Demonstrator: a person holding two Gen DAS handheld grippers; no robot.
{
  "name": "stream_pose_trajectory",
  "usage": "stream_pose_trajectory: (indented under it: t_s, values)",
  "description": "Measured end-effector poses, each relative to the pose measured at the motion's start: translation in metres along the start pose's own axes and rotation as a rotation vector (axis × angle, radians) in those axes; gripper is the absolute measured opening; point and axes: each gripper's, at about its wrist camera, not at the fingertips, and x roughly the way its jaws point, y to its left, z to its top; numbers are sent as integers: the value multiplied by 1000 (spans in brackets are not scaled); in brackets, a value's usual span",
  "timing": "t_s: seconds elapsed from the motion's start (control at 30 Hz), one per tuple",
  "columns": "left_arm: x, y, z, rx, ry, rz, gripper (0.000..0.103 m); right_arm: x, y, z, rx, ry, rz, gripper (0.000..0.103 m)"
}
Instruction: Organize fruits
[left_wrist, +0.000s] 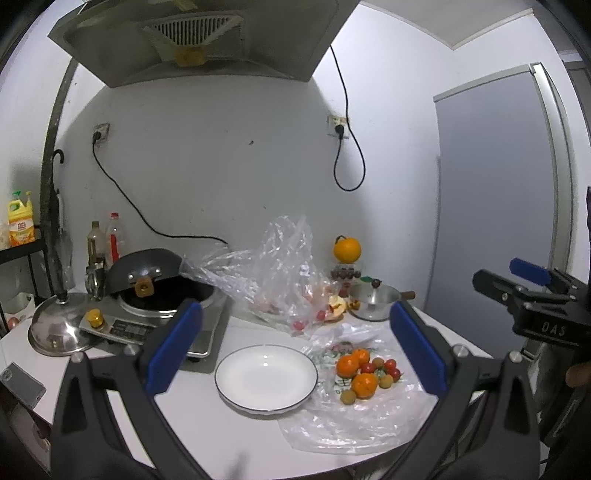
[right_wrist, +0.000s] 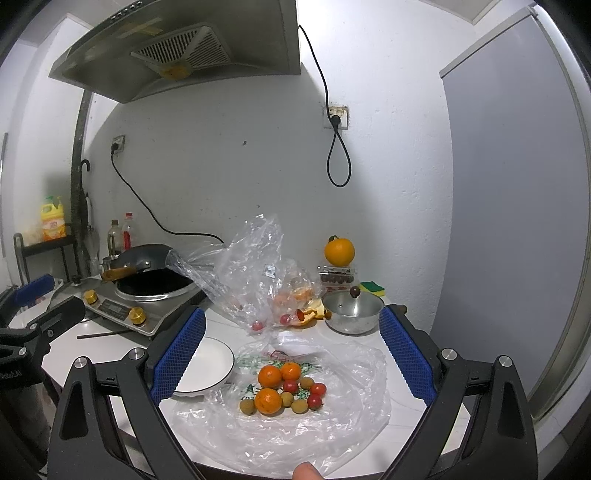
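A pile of fruit (left_wrist: 364, 374) (right_wrist: 282, 387) lies on a flat clear plastic bag (left_wrist: 369, 413) (right_wrist: 295, 424): three small oranges, red cherry tomatoes and several tan longans. Left of it stands an empty white plate (left_wrist: 266, 376) (right_wrist: 210, 363) with a dark rim. My left gripper (left_wrist: 295, 347) hangs open above the plate and the pile. My right gripper (right_wrist: 290, 350) is open above the fruit, and its body shows at the right edge of the left wrist view. Neither holds anything.
A crumpled clear bag (left_wrist: 273, 273) (right_wrist: 255, 273) with tomatoes and peel lies behind the plate. A small steel pot (left_wrist: 373, 301) (right_wrist: 352, 310), a large orange (left_wrist: 347, 249) (right_wrist: 340, 251), an induction cooker with a wok (left_wrist: 159, 291) (right_wrist: 147, 288), a steel lid (left_wrist: 59, 328) and a phone (left_wrist: 22, 382) share the table. A fingertip (right_wrist: 306, 472) shows at the bottom edge.
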Motion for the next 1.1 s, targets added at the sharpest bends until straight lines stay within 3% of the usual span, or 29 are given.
stream_pose_trajectory:
  t_s: [1.1]
  values:
    - [5, 2, -6, -5, 15, -6, 102, -2, -2, 2, 6, 6, 11, 97]
